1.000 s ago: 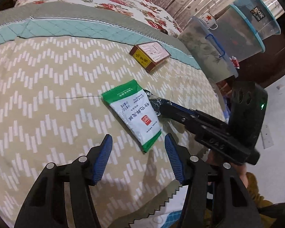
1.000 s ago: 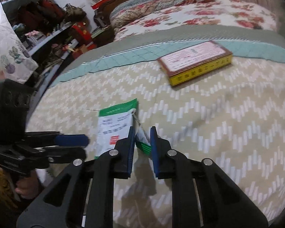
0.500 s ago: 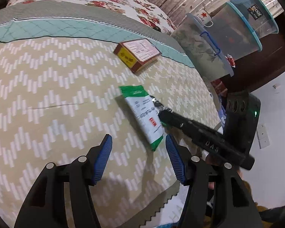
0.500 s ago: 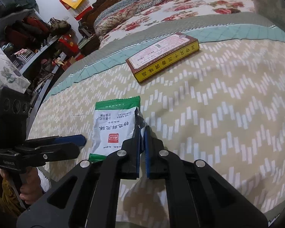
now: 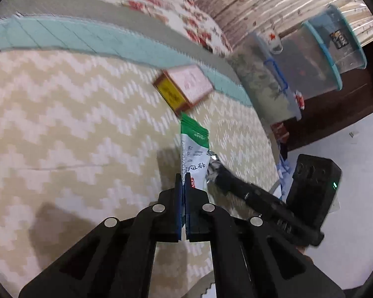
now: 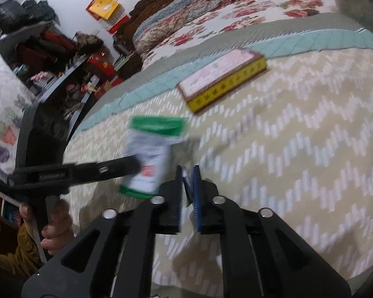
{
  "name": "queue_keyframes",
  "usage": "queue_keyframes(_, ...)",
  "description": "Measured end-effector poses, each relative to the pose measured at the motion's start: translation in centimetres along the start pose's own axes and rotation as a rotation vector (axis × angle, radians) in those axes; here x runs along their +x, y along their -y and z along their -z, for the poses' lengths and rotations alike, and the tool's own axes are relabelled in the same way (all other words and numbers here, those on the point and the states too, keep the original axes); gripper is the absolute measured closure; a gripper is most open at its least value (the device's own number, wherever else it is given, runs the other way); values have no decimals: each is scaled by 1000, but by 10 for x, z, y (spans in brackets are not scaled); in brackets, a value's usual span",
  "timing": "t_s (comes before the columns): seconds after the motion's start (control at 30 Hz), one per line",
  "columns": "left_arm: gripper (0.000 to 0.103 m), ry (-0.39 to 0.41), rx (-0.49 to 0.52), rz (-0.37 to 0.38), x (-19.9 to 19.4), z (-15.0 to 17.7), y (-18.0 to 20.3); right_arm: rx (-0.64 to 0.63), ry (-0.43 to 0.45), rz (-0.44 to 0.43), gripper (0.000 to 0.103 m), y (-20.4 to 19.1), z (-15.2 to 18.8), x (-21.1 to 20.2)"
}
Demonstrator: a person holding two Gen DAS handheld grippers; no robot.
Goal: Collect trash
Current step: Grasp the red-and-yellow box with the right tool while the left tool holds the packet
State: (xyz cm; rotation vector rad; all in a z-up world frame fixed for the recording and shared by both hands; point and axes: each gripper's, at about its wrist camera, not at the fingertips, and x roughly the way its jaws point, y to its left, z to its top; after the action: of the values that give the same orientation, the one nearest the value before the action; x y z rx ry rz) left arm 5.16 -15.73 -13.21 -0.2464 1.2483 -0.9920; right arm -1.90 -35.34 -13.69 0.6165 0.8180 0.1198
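Observation:
A green-and-white foil packet (image 5: 194,149) is lifted edge-up above the zigzag-patterned bedspread (image 5: 62,124). My left gripper (image 5: 182,186) is shut on its lower edge. My right gripper (image 6: 187,173) holds the packet's torn silver corner (image 6: 186,171) between nearly closed jaws; in the right wrist view the packet (image 6: 151,154) is blurred, just left of its fingers. The right gripper also shows in the left wrist view (image 5: 221,176) at the packet's right side. A flat yellow-edged box (image 5: 184,90) lies on the bedspread beyond the packet, and also shows in the right wrist view (image 6: 223,80).
Stacked clear storage bins (image 5: 308,57) stand right of the bed. A floral quilt (image 6: 236,12) covers the far half of the bed. Cluttered shelves (image 6: 49,57) stand left of the bed. The bed edge and white floor (image 5: 355,161) lie to the right.
My left gripper went from open to shut on the packet's lower edge. The packet has risen off the bedspread and turned on edge. My right gripper's jaws have parted slightly.

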Motion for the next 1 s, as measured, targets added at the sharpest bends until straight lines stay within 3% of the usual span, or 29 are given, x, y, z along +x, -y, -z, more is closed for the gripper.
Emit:
queue_keyframes(0.03, 102, 22, 1, -13, -9, 0, -3, 11, 11, 34, 14, 1, -7, -1)
queue_keyframes(0.07, 102, 39, 2, -23, -16, 0, -6, 24, 27, 61, 7, 1, -12, -2)
queue_keyframes(0.13, 102, 69, -5, -34, -29, -1, -14, 43, 81, 91, 10, 1, -31, -2)
queue_keyframes(0.33, 102, 113, -28, -54, -49, 3, -30, 114, 51, 272, 10, -8, -92, 53)
queue_keyframes(0.5, 102, 120, -32, -57, -56, 5, -34, 72, 37, 452, 4, -31, -116, 101)
queue_keyframes(0.6, 102, 118, -24, -62, -57, 7, -34, 1, 21, 521, 6, -36, -113, 118)
queue_keyframes(0.73, 102, 114, -17, -59, -56, 8, -34, -68, 11, 424, 33, -40, -102, 102)
queue_keyframes(0.83, 102, 103, -9, -51, -50, 9, -29, -163, -17, 384, 35, -40, -80, 78)
queue_keyframes(1.0, 102, 66, 25, -32, -35, 13, -12, -183, -24, 327, 36, -19, -37, 26)
